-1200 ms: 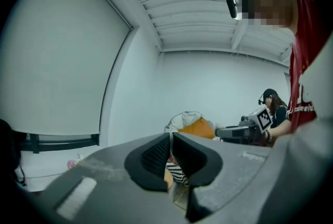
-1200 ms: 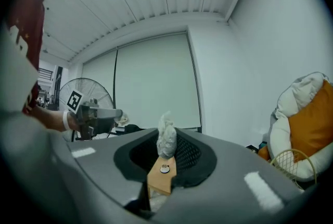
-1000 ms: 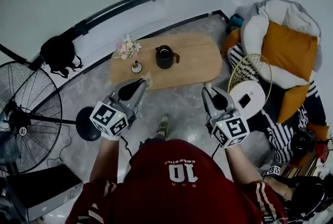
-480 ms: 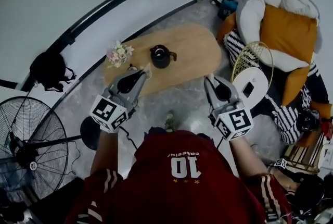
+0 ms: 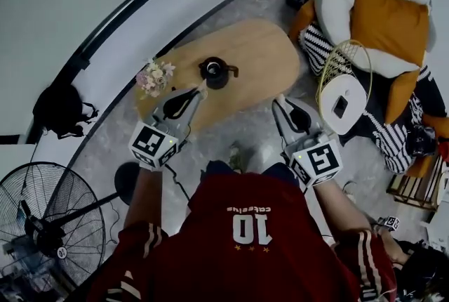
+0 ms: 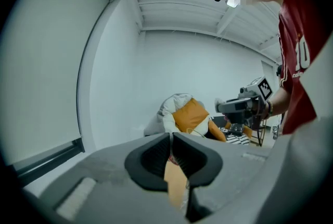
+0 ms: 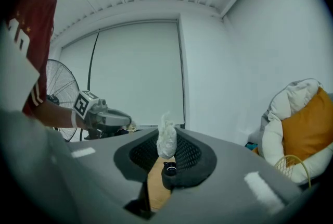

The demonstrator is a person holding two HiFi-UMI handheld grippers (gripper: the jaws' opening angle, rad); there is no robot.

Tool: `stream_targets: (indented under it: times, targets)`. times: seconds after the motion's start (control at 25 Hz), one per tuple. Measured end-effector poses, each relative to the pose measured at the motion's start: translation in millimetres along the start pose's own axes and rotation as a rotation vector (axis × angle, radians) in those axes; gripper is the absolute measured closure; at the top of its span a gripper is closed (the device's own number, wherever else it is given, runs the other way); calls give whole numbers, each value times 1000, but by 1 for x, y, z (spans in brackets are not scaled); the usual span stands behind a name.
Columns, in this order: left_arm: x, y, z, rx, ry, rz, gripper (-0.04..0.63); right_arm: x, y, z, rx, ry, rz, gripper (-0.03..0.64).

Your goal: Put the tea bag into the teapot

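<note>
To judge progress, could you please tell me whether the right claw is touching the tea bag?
Touching. The right gripper view shows the white tea bag pinched between the jaws of the right claw, its top sticking up above them.

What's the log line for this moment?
left gripper: shut on pale scrap | right gripper: shut on tea bag | teapot: on table, not yet reached

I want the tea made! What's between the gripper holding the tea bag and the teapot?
Only bare wooden table, the head view shows, between the right gripper with the tea bag and the teapot.
</note>
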State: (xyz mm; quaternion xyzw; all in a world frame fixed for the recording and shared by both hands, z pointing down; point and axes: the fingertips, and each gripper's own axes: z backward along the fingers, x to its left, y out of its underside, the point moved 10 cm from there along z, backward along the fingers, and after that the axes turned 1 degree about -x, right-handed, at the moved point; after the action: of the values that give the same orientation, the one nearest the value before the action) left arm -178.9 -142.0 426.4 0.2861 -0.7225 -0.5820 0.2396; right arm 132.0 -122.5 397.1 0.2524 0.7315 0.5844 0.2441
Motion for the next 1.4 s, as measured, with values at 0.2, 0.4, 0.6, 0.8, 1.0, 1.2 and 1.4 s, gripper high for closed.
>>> stream_targets:
  times: [0.2,0.4,0.6,0.8,1.0,1.2,1.4]
  targets:
    - [28,17,-23,-1,0,18,574,-3,9,-16,-3,3,20,565]
    - [52,48,-44,40,12,15,574,-6,17,-28,-4,39,6,565]
    - [72,79,-68,62,29,28,574,-16,24,-45,-2,80,-15,565]
    - [94,108,-95,104,30,31,574,-24,34,-63,7,95,-49,565]
    - [114,136,-118,148,24,50,574,-27,43,-76,43,126,-92,565]
    - [127,161,-135,169,18,97,574,-27,48,-86,52,127,-91,565]
    - [135,191,-154,222,6,112,574,-27,50,-89,62,129,-86,565]
